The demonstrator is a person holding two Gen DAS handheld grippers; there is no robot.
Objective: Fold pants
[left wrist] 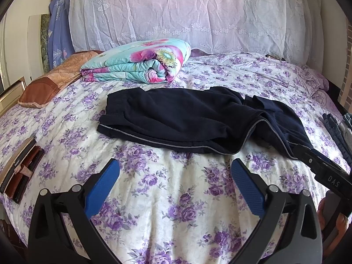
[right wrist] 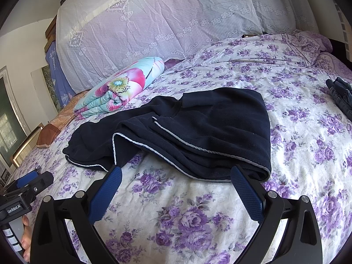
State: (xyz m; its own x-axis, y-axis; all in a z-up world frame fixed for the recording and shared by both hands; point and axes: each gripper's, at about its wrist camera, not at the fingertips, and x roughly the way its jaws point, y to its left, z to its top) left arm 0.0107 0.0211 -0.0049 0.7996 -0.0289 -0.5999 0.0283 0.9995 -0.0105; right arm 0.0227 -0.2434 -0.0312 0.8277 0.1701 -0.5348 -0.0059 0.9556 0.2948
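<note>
My left claw (left wrist: 175, 170) hovers with its blue pads spread wide and empty over the purple-flowered bed sheet (left wrist: 176, 209), just short of the near edge of the dark navy pants (left wrist: 176, 121). The pants lie rumpled in the middle of the bed, partly doubled over, their grey piping running along the near hem. My right claw (right wrist: 176, 176) is likewise spread apart and holds nothing, its fingertips right at the pants' (right wrist: 187, 127) folded near edge; I cannot tell whether they touch the cloth. Behind the pants a folded floral quilt (left wrist: 138, 66) rests against the lace-covered headboard (left wrist: 187, 13). Dark wallets (left wrist: 19, 173) sit at the bed's left edge, and folded jeans (right wrist: 341, 94) lie far right.
</note>
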